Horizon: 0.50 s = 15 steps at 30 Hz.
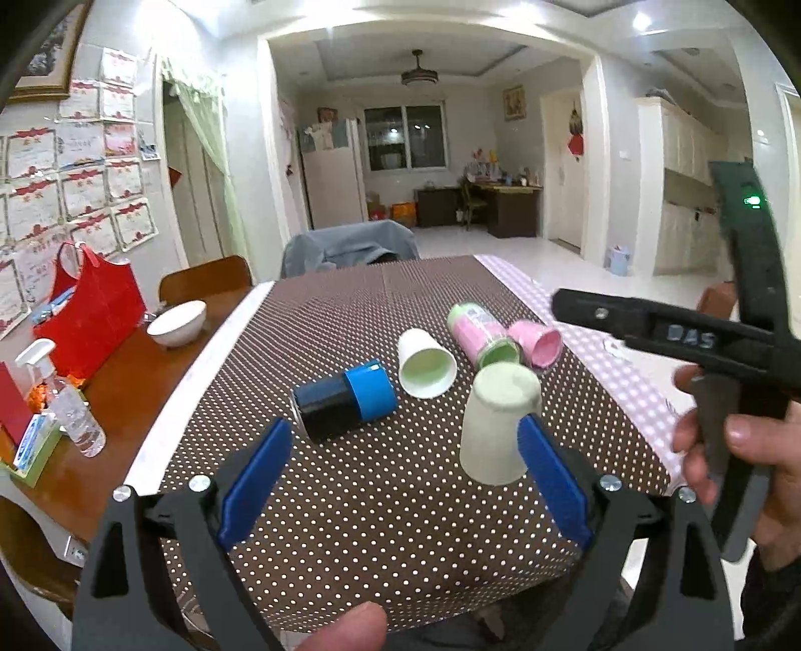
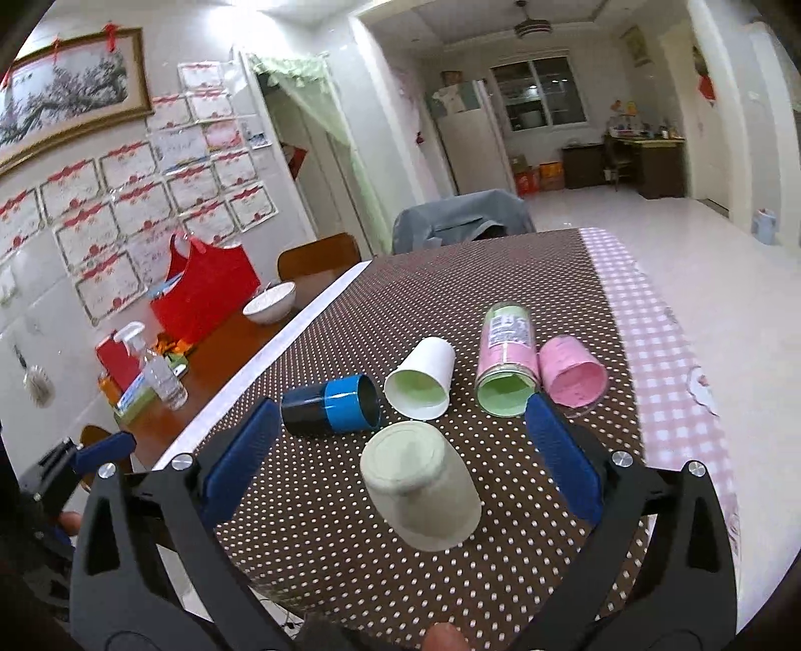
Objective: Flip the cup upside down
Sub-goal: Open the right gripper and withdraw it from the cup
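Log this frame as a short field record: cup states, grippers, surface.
flipped cup: pale green cup, mouth down, standing
lying cups: blue-black cup, white cup, pink-green tumbler, pink cup
left gripper: open, empty
right gripper: open, empty, either side of the flipped cup
surface: dotted brown cloth

I see bright ceiling lights (image 1: 643, 20) glaring overhead, soft shadows on the bench (image 1: 350, 526), strong fisheye bending and dark corners, mild blur.
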Available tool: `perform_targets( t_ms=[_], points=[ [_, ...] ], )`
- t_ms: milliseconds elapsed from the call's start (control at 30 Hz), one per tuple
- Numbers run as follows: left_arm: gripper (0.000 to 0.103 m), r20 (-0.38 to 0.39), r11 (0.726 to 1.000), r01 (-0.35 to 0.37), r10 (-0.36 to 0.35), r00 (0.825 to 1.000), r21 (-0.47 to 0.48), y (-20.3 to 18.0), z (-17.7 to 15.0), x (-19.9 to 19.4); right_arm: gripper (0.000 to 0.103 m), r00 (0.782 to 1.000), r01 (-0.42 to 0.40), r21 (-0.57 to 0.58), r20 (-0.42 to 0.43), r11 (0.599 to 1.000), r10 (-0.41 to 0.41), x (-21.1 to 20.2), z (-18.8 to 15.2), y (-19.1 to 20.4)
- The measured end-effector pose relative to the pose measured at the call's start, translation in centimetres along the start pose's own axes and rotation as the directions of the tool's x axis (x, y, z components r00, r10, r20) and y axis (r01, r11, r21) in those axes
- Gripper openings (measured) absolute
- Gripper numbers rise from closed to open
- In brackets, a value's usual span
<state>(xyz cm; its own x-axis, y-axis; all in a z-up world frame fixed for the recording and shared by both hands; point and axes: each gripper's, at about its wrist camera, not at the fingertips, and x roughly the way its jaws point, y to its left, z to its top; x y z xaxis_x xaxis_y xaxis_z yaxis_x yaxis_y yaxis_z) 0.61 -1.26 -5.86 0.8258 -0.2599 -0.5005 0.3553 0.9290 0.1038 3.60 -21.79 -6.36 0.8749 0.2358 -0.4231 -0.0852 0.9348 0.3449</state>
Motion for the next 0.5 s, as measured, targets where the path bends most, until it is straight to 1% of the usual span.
perform_targets(
  t_ms=[167,300,500],
  points=[
    [0.090,0.013,0.998,-0.051,0.051,0.999,-0.029,-0.1,0.9,-1.1,0.097,0.999,0.028,0.016,0.018,0.999,-0.028,-2.7,0.6,0.6],
    [0.090,0.033,0.993,-0.106,0.107,0.994,-0.052,-0.1,1.6,-2.2,0.097,0.997,0.061,0.001,0.049,0.998,-0.061,-4.7,0.7,1.4],
    [0.091,0.074,0.988,-0.144,0.148,0.986,-0.058,-0.3,1.8,-3.9,0.097,0.987,0.120,-0.010,0.105,0.993,-0.118,-6.9,0.5,2.6]
  ],
)
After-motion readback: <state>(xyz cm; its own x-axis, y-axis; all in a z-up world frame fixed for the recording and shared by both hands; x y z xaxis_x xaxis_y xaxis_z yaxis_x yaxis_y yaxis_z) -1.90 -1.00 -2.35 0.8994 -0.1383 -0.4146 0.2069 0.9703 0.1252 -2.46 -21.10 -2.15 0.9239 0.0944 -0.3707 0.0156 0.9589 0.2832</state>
